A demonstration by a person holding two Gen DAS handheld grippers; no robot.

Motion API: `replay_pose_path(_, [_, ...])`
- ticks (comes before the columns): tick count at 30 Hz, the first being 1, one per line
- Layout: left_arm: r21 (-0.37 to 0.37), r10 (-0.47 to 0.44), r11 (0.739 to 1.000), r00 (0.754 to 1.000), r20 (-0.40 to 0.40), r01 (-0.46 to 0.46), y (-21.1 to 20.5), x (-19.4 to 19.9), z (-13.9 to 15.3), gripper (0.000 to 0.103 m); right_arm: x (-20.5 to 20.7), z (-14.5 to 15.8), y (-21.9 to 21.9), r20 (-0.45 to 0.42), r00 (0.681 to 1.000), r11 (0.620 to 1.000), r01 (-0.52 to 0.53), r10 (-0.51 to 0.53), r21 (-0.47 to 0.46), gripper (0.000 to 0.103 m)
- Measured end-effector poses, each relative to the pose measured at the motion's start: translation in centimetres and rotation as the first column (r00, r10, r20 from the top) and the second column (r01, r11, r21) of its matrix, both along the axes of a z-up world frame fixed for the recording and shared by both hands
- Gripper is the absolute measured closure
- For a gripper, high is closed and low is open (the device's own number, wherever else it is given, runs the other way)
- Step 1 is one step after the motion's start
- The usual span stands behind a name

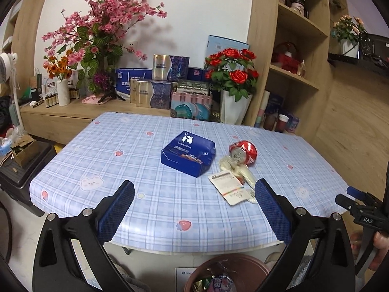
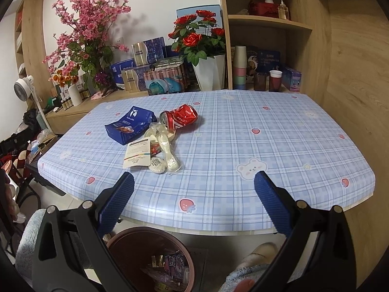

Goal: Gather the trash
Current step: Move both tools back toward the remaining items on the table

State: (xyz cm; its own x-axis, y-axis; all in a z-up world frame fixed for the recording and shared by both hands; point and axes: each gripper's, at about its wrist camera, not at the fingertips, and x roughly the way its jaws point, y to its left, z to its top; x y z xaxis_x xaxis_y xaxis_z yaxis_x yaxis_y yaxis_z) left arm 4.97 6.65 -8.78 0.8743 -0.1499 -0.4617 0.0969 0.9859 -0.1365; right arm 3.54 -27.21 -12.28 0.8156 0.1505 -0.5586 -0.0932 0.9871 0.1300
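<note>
Here, both grippers hang at the near edge of a table covered in a pale blue checked oilcloth printed with strawberries and bears (image 2: 243,126). The left gripper (image 1: 194,194) has its blue-padded jaws spread wide and grips nothing; the right gripper (image 2: 194,187) is spread just as wide, also with nothing between its pads.

The trash lies in a loose cluster on the cloth, well ahead of both grippers. A dark blue cardboard box with a white deer logo (image 1: 188,153) sits toward the table's middle. Just beside it lies a crushed red drink can (image 1: 243,152) on its side, its silver top facing the near edge. Touching the can's mouth is a crumpled clear plastic wrapper holding white plastic spoons (image 2: 167,150), and a white paper card with a rainbow stripe (image 2: 138,153) lies partly on top of that wrapper, nearest the table edge.

Below the near edge, on the floor, stands a round brown plastic waste bin (image 2: 121,239) with some colourful wrappers already inside. Behind the table, a potted bunch of red artificial roses (image 2: 197,39) stands on a wooden sideboard.
</note>
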Motion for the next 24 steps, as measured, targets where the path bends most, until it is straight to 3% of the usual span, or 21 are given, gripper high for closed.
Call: replay_pose_path(24, [-0.01,-0.058,0.998,0.997,0.041,0.058,-0.3,3.0,-1.2,0.006,3.2,-0.9,-0.8,-0.052,0.999,1.0,0.014,-0.013,0.025,0.006])
